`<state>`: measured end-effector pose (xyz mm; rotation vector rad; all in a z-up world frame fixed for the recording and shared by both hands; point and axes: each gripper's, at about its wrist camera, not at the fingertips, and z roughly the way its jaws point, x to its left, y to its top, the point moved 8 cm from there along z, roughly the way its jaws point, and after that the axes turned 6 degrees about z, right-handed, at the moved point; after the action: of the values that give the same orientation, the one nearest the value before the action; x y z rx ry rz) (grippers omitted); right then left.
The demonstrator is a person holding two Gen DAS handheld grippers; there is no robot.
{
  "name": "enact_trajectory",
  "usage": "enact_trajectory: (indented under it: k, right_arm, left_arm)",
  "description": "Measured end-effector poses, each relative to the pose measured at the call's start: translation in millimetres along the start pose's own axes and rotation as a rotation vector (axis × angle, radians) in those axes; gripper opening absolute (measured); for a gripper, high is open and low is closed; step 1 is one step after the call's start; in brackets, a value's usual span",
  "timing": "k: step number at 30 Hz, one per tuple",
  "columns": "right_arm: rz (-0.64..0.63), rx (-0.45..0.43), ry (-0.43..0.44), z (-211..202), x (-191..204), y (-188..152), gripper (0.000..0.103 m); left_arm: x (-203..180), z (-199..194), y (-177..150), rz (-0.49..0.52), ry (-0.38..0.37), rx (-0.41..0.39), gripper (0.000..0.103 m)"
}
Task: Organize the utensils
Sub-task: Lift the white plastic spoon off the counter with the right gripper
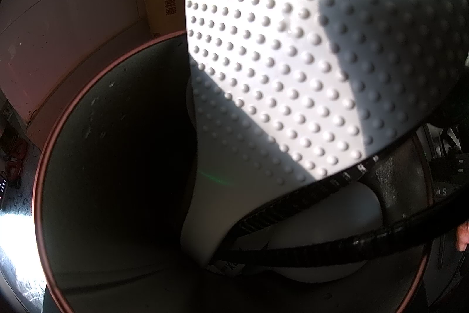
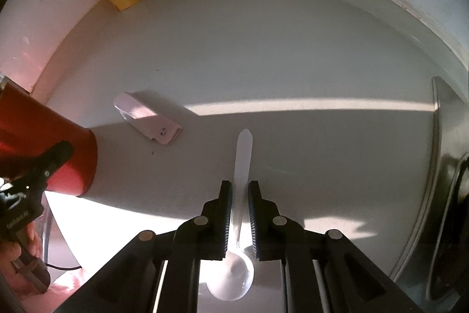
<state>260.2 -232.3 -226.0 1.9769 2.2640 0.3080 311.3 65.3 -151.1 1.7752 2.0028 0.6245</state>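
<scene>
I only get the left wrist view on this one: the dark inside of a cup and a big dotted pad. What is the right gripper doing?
Observer: The right gripper is shut on a white spoon. Its pads are on the handle, and the bowl end is nearest the camera.
Operator: What colour is the cup outside?
Observer: Red. The cup is at the left of the right wrist view, with the left gripper clamped on its wall.
Operator: Is anything else lying around?
Observer: A small white clip lies on the white counter, apart from the spoon.
</scene>
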Motion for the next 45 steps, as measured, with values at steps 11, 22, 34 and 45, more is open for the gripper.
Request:
enact_trajectory:
  k: [11,22,34,45]
  right_arm:
    - [-0.039,0.077,-0.053,5,6,23,0.02]
    - [-0.068,0.055,-0.096,3,12,34,0.024]
    - [-0.052,-0.01,-0.006,-10,10,16,0.011]
    - [-0.021,-0.22,0.05,-76,8,1,0.011]
  left_arm:
    - [0,0,0,0.0,0.0,0.0,0.09]
    - [1,0,0,0.0,0.0,0.001,0.09]
    - [1,0,1,0.0,-0.001,0.0,0.09]
    - [2,0,1,0.001,-0.002,0.001,0.09]
